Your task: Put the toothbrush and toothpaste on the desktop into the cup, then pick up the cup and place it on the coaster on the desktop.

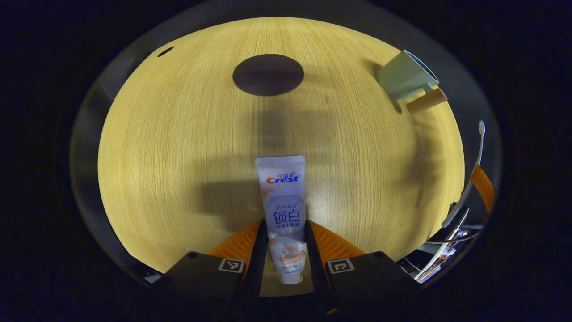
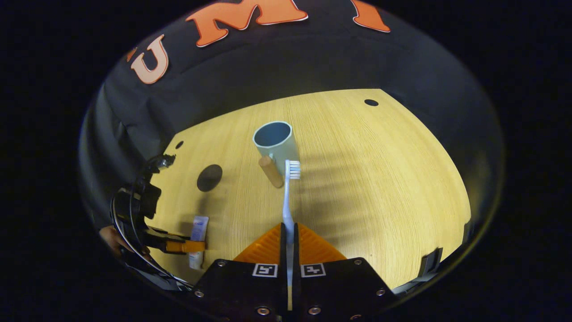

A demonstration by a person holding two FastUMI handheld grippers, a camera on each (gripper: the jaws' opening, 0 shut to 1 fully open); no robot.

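Two light items are held: the soft white toothpaste tube (image 1: 286,214) by the left gripper (image 1: 286,243), the stiff white-blue toothbrush (image 2: 288,205) by the right gripper (image 2: 289,239); the pale-green cup (image 2: 276,143) stands at twelve o'clock.

Left gripper (image 1: 286,250): in the left gripper view its two fingers sit at the bottom, brought in against both sides of the toothpaste tube (image 1: 284,214), which stands between them with its cap end nearest the camera. The gripper points forward over the tabletop. In the right gripper view the same gripper (image 2: 190,246) appears at far left, side-on, clamping the tube, with part of a hand (image 2: 111,239) behind it.

Right gripper (image 2: 289,241): in the right gripper view its fingers are drawn nearly together on the toothbrush (image 2: 288,210) handle, brush head pointing forward. In the left gripper view it shows at the right edge (image 1: 480,188), holding the toothbrush
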